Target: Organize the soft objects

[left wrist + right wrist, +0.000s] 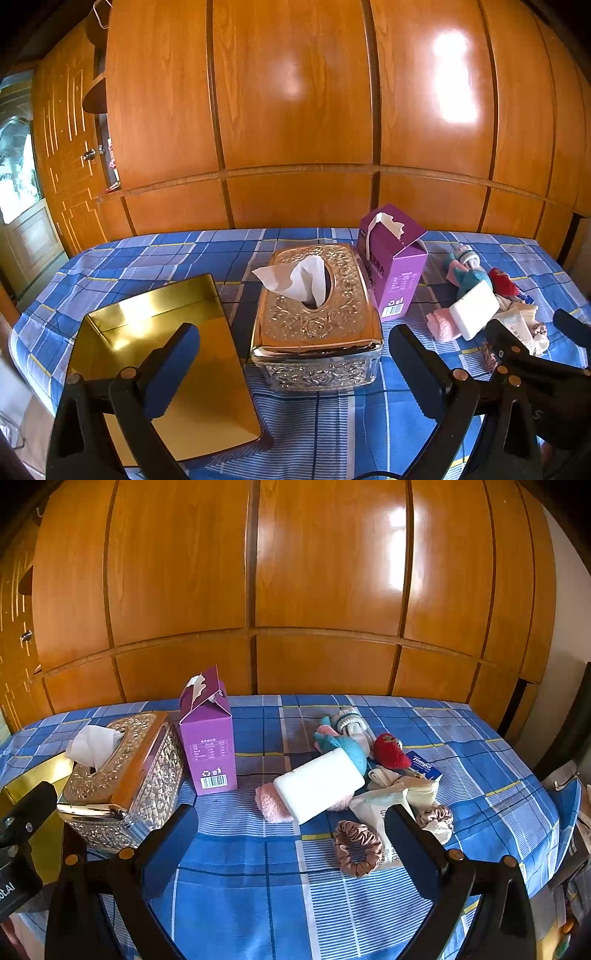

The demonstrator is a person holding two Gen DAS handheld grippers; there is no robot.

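While both claws, left claw [291, 363] and right claw [291, 843], stand wide and empty, nothing seems sorted yet. Soft objects [354, 775] lie heaped near the desk's right edge; the gold tray [207, 369] at the left edge is bare.

a blue plaid cloth [258, 886] covers the table, which stands against a wooden panelled wall. on its left part lie an open gold tin [207, 369], an embossed metal tissue box [317, 325] with a tissue sticking out, and just beside it an upright purple carton [210, 746]. to the right sits a loose heap touching one another: a white sponge block [317, 784] on a pink cloth [271, 805], a teal knitted item [347, 747], a red strawberry toy [389, 751], a tissue packet [424, 766] and a brown scrunchie [356, 847]
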